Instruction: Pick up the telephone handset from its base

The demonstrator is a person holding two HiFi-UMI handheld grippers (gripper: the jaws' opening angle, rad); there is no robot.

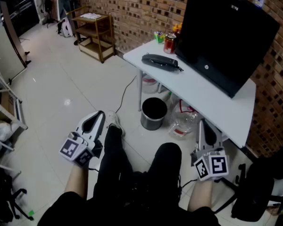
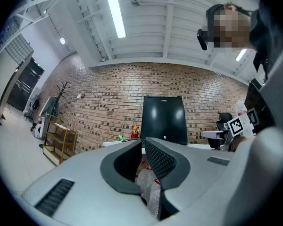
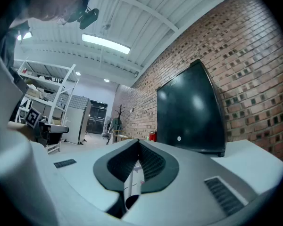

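On the white desk (image 1: 198, 86), before the black monitor (image 1: 226, 32), the telephone handset (image 1: 159, 60) lies on its base (image 1: 170, 67). It is probably light, stiff, smooth plastic; grip its narrow middle. The left tool (image 1: 99, 114) and right tool (image 1: 203, 123) sit closed and empty, well apart from it.

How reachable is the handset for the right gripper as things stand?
Probably not yet. The right gripper sits low beside the knee, below the white table top, jaws shut, while the handset lies up on the table's far end. Nothing seems to block the path; it would need to rise, advance and open.
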